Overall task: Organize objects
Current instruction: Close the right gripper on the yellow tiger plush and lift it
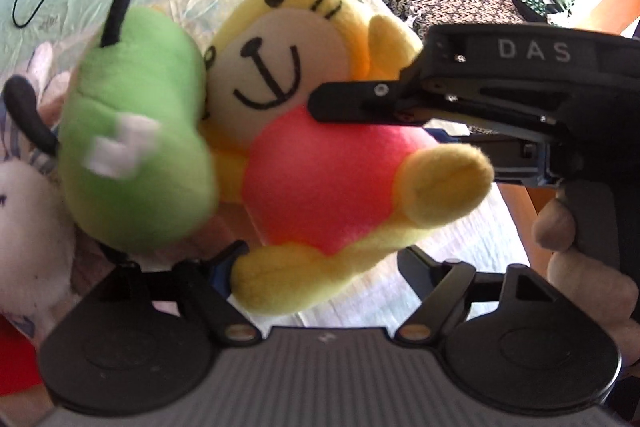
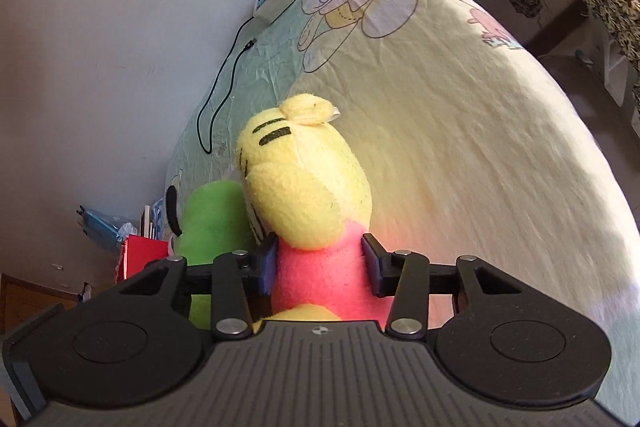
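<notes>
The right gripper [image 2: 320, 267] clamps the yellow plush [image 2: 308, 187] at its pink belly, lower centre. The left gripper [image 1: 320, 263] pinches the plush's foot. A green plush [image 1: 136, 147] crowds its left; a cable [image 2: 224, 75] lies on the bed [image 2: 460, 147] above.

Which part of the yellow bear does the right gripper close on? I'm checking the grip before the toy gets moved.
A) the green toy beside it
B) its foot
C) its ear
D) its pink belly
D: in the right wrist view the right gripper has both pads pressed into the sides of the pink belly of the yellow bear, below its head.
</notes>
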`<state>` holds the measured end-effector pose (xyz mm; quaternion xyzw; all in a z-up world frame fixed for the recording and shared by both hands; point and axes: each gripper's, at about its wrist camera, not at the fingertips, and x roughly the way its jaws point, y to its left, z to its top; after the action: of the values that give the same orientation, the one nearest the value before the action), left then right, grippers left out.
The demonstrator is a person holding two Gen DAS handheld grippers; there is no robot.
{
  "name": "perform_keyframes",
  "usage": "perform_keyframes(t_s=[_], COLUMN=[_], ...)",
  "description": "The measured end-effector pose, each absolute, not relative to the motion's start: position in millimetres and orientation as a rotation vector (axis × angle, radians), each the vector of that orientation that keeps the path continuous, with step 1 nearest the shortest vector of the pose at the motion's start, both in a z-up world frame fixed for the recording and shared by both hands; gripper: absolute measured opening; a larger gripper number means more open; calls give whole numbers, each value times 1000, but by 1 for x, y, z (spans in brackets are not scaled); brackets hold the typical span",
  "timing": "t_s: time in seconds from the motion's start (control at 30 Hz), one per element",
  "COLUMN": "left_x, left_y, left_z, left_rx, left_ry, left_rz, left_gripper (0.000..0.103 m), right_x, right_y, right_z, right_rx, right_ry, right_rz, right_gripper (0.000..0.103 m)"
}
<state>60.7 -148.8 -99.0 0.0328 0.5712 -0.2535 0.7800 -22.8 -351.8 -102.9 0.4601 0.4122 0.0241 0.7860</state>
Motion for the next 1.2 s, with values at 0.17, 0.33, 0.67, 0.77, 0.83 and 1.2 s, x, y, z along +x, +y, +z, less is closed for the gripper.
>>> perform_keyframes(t_s=[0.17,0.33,0.67,0.77,0.83,1.2], left_x=[49,36,9,7,1,-16], left_y=[-152,-149,-134,-132,-128,-136], left_z=[-99,-98,-93,-94,-93,-63], left_rx=[98,102,103,93,100,144], left_ry=[1230,1249,1236,1256,1242,1078], left_rz=[-593,-617,-643,-642,-642,-677], left_gripper=[80,81,93,94,94,92], right_x=[-41,-59,-81,-86,-87,-99], right_y=[-352,-351,-340,-337,-336,-333], right_z=[-95,-95,-94,-93,-92,-68], right_rx=[979,983,984,979,976,953], right_ry=[884,878,879,887,888,797], right_rz=[15,-21,-47,-50,-50,24], right_gripper=[45,45,46,46,46,45])
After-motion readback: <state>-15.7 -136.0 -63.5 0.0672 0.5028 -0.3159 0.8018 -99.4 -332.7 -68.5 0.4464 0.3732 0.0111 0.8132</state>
